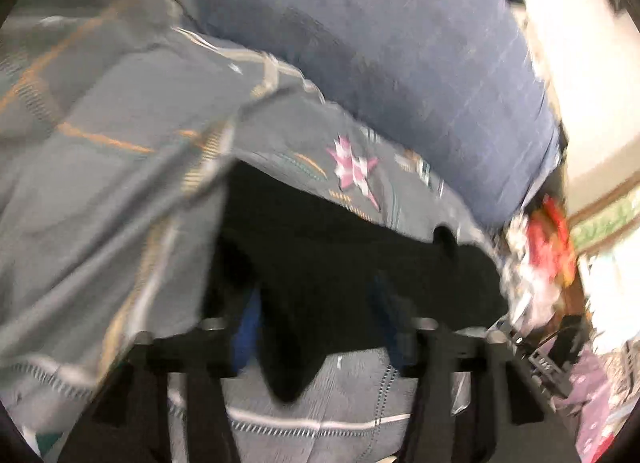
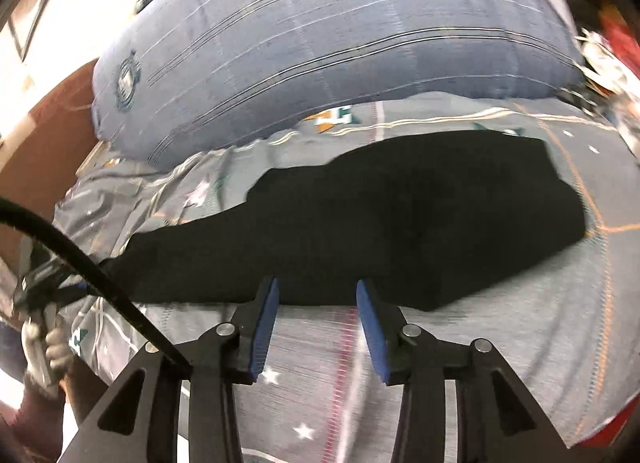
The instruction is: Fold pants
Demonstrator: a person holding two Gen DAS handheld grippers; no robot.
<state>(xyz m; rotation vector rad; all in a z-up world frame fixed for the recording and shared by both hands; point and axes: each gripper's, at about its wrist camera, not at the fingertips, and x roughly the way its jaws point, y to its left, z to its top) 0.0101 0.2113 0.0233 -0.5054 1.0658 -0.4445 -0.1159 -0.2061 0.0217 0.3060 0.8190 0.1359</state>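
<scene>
The right wrist view alone shows the whole black pants (image 2: 360, 223), a long, soft, dark shape lying flat across the middle of the frame on the grey patterned bedspread (image 2: 500, 343), below a plump blue striped pillow (image 2: 320, 43). There the right gripper (image 2: 317, 295) stands spread, blue ribbed pads at the near edge of the cloth without pressing it. The blurred left wrist view shows the left gripper (image 1: 316, 327) pinching a hanging fold of the pants (image 1: 340, 263) at lower centre.

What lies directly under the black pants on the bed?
The black pants lie on a grey patterned bedsheet. The sheet beneath them is covered, so anything there stays unseen.
</scene>
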